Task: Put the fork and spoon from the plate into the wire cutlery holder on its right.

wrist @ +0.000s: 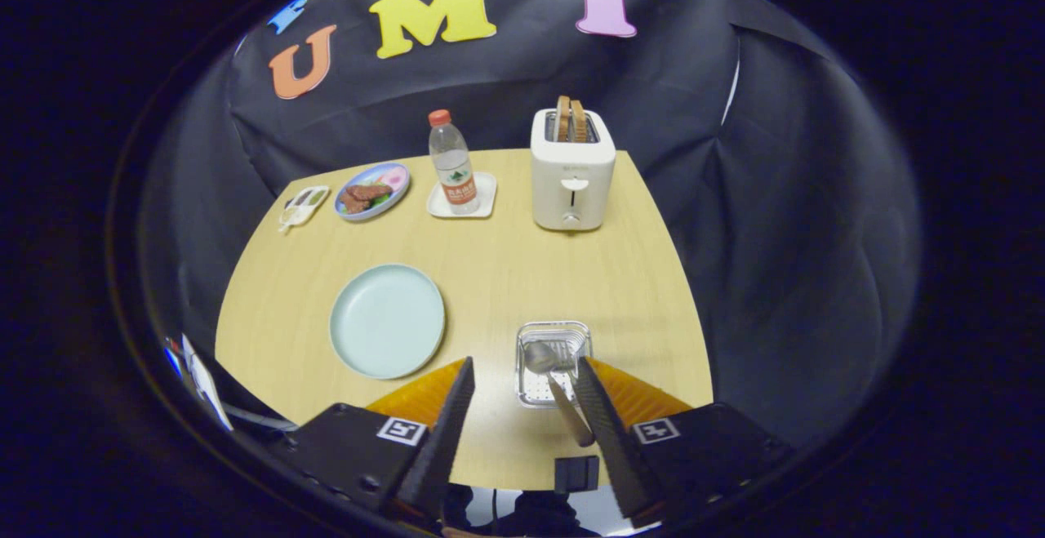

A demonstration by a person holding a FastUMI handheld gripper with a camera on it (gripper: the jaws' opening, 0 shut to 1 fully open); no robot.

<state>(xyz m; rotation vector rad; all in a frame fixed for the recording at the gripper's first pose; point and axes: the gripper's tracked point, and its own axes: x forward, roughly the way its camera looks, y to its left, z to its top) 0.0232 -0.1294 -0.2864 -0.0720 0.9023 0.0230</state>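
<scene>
Two utensils, spoon and fork, lying in wire cutlery holder on bench, handle jutting out toward right finger. Hand-held gripper released, fingers spread apart around holder's near end. Pale plate bare, left of holder. Far side: toaster, water bottle, food plate.

Gripper fingers spread apart, holding nothing, wire cutlery holder just ahead between them with spoon and perhaps the fork inside, empty plate to its left on surface, toaster beyond
</scene>
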